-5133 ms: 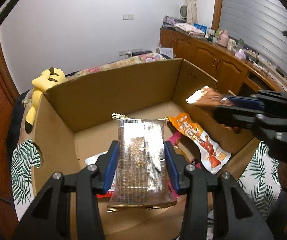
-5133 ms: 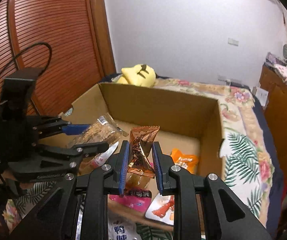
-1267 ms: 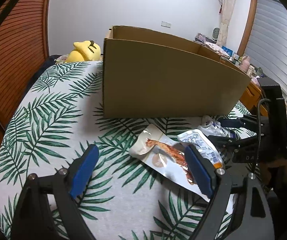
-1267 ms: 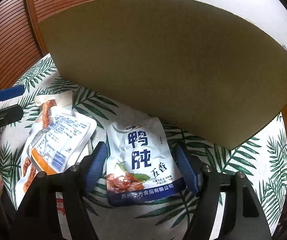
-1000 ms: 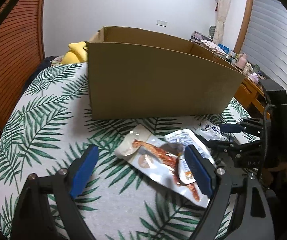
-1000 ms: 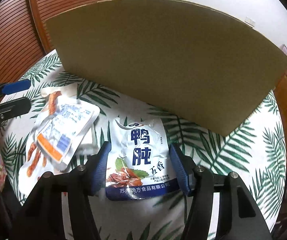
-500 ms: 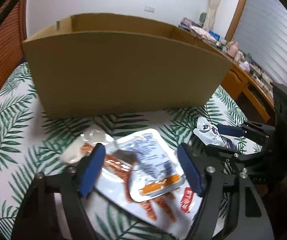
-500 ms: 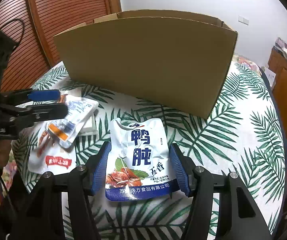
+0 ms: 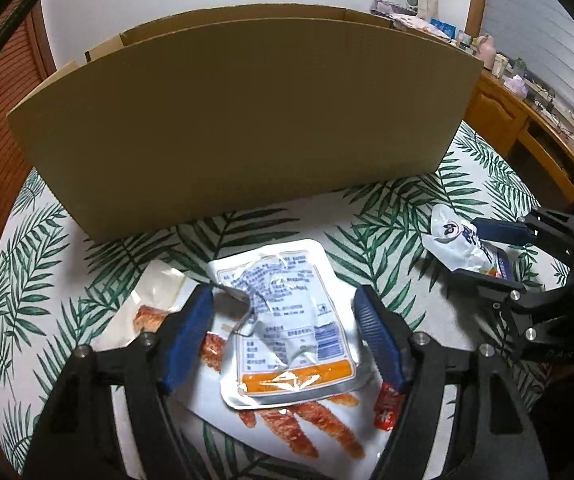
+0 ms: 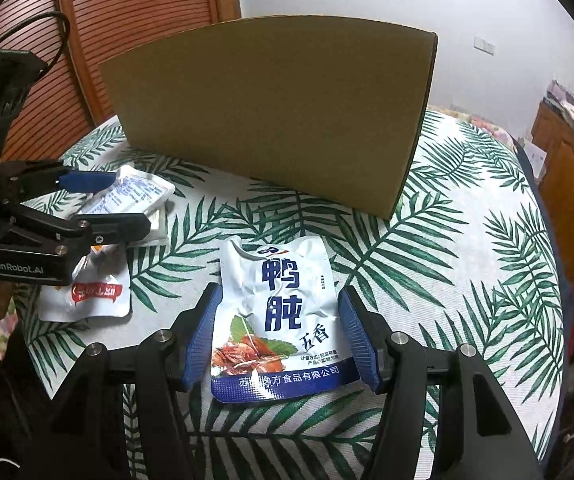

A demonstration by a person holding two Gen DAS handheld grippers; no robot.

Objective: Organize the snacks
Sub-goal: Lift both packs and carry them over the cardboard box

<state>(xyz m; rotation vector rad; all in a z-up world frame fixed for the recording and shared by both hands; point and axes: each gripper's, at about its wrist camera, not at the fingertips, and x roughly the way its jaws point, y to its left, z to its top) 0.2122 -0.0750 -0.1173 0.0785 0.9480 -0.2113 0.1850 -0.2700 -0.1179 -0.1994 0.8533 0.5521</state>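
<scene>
Snacks come first in the left wrist view: the left tongs [image 9: 283, 336] have moved closer and now sit open around the silver pouch [image 9: 287, 328], which lies on the long snack bag [image 9: 287, 420] near the cardboard box [image 9: 247, 120].

In the right wrist view, the right tongs [image 10: 281, 336] have closed in and now squeeze the blue pouch [image 10: 279, 316] on the leafy surface [image 10: 467, 280]. It looks ready to lift into the box.
</scene>
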